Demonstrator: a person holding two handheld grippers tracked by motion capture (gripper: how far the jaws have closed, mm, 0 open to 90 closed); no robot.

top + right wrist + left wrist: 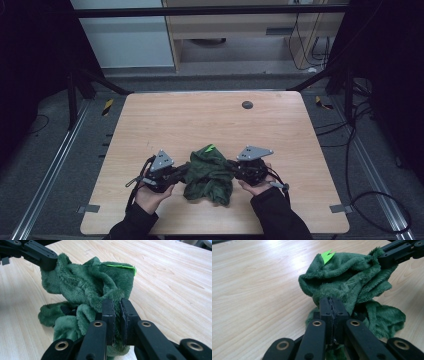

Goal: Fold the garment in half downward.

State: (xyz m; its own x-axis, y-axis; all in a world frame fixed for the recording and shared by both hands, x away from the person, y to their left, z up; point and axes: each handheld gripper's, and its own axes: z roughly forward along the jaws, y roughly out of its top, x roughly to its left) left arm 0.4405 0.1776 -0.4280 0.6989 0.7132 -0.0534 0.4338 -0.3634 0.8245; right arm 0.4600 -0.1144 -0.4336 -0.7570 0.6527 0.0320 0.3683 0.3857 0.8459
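A dark green fleece cloth (209, 172) with a bright green tag (210, 148) hangs bunched between my two grippers near the table's front edge. My left gripper (184, 170) is shut on the cloth's left side; in the left gripper view its jaws (333, 305) pinch the plush fabric (347, 277). My right gripper (231, 166) is shut on the right side, with fabric (85, 285) squeezed between its pads (117, 310). The cloth's lower folds rest on the table. Each gripper view shows the other gripper's jaws biting the far edge.
The light wooden table (200, 120) has a small dark round grommet (247, 104) near its far edge. Black frame posts stand at the far corners, and cables lie on the floor to the right.
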